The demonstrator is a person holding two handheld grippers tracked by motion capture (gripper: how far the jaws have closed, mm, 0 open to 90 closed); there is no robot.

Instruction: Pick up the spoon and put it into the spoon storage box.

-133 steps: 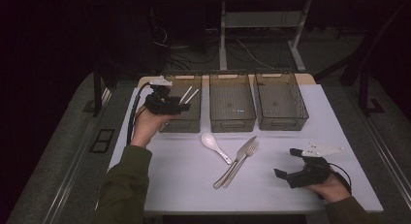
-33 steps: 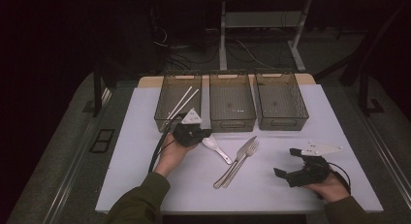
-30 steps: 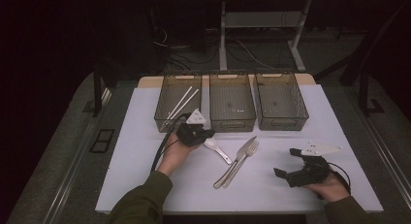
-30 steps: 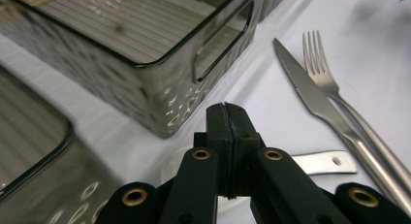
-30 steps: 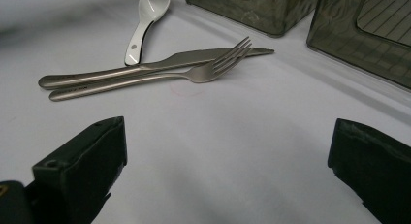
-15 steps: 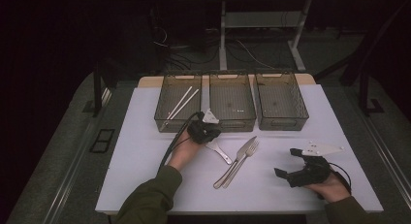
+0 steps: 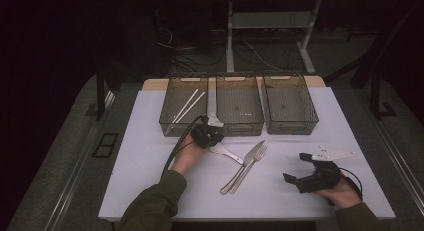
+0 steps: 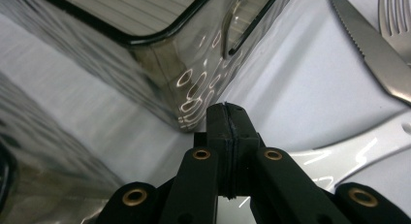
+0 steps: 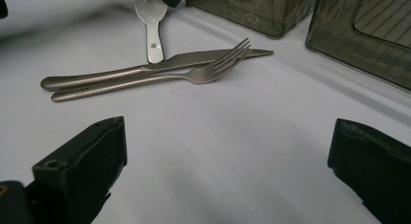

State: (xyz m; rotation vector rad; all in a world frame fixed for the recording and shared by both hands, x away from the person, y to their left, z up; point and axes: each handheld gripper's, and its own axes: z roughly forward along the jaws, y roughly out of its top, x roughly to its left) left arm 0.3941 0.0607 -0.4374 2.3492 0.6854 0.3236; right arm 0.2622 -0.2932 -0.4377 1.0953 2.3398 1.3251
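A white spoon (image 7: 229, 154) lies on the white table in front of the bins, also seen as white spoon (image 9: 151, 25) and spoon (image 8: 358, 147). My left gripper (image 7: 207, 134) hangs low over its bowl end, jaws shut together (image 8: 228, 132) with nothing visibly between them. A steel knife (image 7: 248, 159) and fork (image 7: 252, 165) lie side by side just right of the spoon; the knife (image 9: 160, 66) and fork (image 9: 194, 76) show ahead of my right gripper (image 9: 228, 175). That right gripper (image 7: 309, 179) rests open near the table's front right.
Three dark see-through bins stand in a row at the back: left bin (image 7: 170, 122) holding two white chopsticks (image 7: 188, 105), middle bin (image 7: 239, 126), right bin (image 7: 290, 125). A bin corner (image 8: 160, 64) is close in front of the left jaws. Cables trail from both grippers.
My left gripper has come from the left bin, where the chopsticks now lie, down and rightward to the spoon's bowl end. The right gripper has stayed put.
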